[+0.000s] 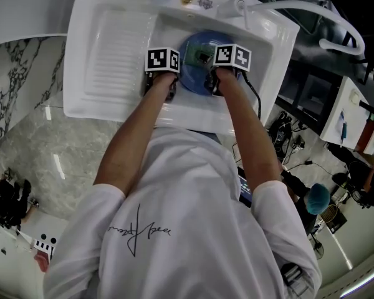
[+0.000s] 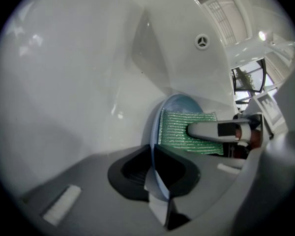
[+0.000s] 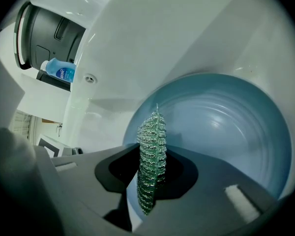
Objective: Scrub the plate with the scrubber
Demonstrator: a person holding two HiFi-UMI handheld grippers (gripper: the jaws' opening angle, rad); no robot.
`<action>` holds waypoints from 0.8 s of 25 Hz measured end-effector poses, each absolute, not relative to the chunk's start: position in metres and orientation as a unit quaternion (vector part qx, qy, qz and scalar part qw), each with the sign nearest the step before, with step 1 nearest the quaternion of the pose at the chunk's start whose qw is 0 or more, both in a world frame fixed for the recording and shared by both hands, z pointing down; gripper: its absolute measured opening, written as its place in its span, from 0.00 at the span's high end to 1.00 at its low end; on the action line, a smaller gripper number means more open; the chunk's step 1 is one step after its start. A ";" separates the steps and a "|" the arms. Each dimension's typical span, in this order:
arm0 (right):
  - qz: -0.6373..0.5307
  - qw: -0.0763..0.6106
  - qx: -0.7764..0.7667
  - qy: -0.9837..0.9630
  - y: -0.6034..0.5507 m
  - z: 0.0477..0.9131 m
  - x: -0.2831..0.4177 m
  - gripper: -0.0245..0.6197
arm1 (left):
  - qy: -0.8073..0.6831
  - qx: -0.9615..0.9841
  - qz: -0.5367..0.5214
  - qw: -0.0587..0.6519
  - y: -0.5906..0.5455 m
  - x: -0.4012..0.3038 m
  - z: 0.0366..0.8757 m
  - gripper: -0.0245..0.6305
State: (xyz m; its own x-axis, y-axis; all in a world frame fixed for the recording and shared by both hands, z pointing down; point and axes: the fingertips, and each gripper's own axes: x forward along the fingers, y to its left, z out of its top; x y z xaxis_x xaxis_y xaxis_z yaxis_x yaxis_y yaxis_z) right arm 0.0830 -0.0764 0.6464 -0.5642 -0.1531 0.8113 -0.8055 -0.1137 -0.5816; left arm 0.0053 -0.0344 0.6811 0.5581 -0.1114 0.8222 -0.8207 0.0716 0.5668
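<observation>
Two grippers, both loaded: the left gripper (image 2: pixel 155 173) is clamped on the rim of the blue plate (image 2: pixel 181 103), holding it on edge down in the sink (image 2: pixel 64 82) with its hollow face turned to the right. The green scrubber (image 3: pixel 151 151) stands over that face, pinched edge-on in the right gripper (image 3: pixel 150 176). The plate's face lies dead ahead of the right gripper's jaws, so the stroke looks like that hand's job; I can't confirm actual contact.
</observation>
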 end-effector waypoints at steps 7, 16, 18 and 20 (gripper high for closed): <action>0.629 0.267 0.384 -0.620 -0.078 0.647 0.091 0.87 | -0.376 0.620 0.282 0.629 -0.034 0.005 0.682 0.85; 0.624 0.276 0.388 -0.619 -0.078 0.645 0.110 0.87 | -0.374 0.621 0.282 0.628 -0.035 0.006 0.681 0.85; 0.622 0.279 0.390 -0.619 -0.077 0.644 0.114 0.87 | -0.375 0.621 0.282 0.628 -0.035 0.005 0.681 0.85; 0.620 0.280 0.392 -0.619 -0.076 0.643 0.118 0.87 | -0.375 0.621 0.281 0.628 -0.035 0.005 0.681 0.85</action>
State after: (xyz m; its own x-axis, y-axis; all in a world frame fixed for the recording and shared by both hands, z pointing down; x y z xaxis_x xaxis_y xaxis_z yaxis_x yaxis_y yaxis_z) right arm 0.1178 -0.0764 0.6429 -0.5354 -0.1378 0.8333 -0.8330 -0.0764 -0.5479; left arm 0.0055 -0.0347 0.6813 0.5604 -0.1121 0.8206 -0.8193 0.0702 0.5691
